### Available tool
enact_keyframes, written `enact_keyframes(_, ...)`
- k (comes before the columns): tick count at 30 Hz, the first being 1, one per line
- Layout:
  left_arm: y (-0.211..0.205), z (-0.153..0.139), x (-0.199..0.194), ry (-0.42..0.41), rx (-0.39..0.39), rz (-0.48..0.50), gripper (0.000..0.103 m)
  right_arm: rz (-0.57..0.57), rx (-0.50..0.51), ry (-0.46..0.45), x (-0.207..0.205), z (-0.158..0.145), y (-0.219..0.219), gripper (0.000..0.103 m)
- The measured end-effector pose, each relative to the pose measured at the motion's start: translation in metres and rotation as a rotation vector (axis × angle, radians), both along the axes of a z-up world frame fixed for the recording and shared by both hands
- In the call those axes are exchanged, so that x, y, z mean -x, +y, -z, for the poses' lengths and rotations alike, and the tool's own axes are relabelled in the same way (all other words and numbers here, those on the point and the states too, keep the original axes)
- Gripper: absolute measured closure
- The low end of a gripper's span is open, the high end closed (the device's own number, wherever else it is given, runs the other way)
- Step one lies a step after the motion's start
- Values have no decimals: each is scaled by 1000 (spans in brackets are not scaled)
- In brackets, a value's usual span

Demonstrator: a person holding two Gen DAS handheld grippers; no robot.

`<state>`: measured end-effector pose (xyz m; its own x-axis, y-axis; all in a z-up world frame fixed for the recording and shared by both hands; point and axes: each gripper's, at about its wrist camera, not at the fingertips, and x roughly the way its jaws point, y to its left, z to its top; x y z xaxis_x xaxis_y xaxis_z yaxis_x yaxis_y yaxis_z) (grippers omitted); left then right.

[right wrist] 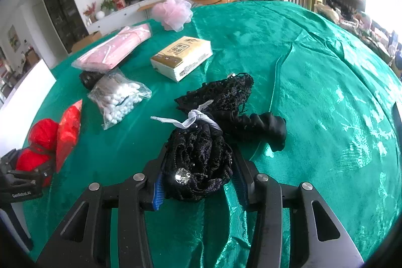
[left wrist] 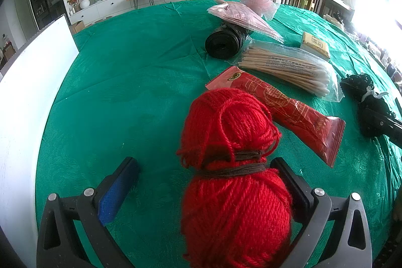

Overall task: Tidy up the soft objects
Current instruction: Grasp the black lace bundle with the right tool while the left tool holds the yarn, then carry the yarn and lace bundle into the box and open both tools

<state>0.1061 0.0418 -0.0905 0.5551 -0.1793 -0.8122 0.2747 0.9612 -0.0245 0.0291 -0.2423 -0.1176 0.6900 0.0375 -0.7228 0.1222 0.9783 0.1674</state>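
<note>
A: Where is the left gripper [left wrist: 206, 182]?
B: Angled down over the green worktop [left wrist: 130, 82], jaws wide. The red yarn [left wrist: 233, 167] lies between them against the right pad, with a clear gap to the left one.

A: And the right gripper [right wrist: 198, 175]?
B: Also tilted downward, jaws narrow and closed on the near end of a black lace bundle [right wrist: 201, 157] tied with a white band.

A: Anything else nearby?
B: Cotton swabs [right wrist: 120, 99] and a tissue pack [right wrist: 181, 57] lie farther off to the left.
</note>
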Motion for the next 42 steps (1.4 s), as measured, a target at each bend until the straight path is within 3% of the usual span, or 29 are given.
enact_keyframes(14, 0, 0, 0, 0, 0, 0, 0, 2, -3, -3, 1, 0, 0, 54)
enact_keyframes(16, 0, 0, 0, 0, 0, 0, 0, 4, 0, -2, 1, 0, 0, 48)
enact_keyframes(19, 0, 0, 0, 0, 0, 0, 0, -3, 5, 4, 2, 0, 2, 31)
enact_keyframes(32, 0, 0, 0, 0, 0, -1, 0, -9, 57, 26, 5, 1, 12, 28)
enact_keyframes(36, 0, 0, 0, 0, 0, -1, 0, -27, -66, 57, 8, -3, 0, 27)
enact_keyframes(40, -1, 0, 0, 4, -1, -2, 0, -32, -197, 156, 1, -13, -18, 26)
enact_keyframes(42, -4, -2, -3, 65, -21, -13, 0, -34, -219, 207, -11, -22, -22, 26)
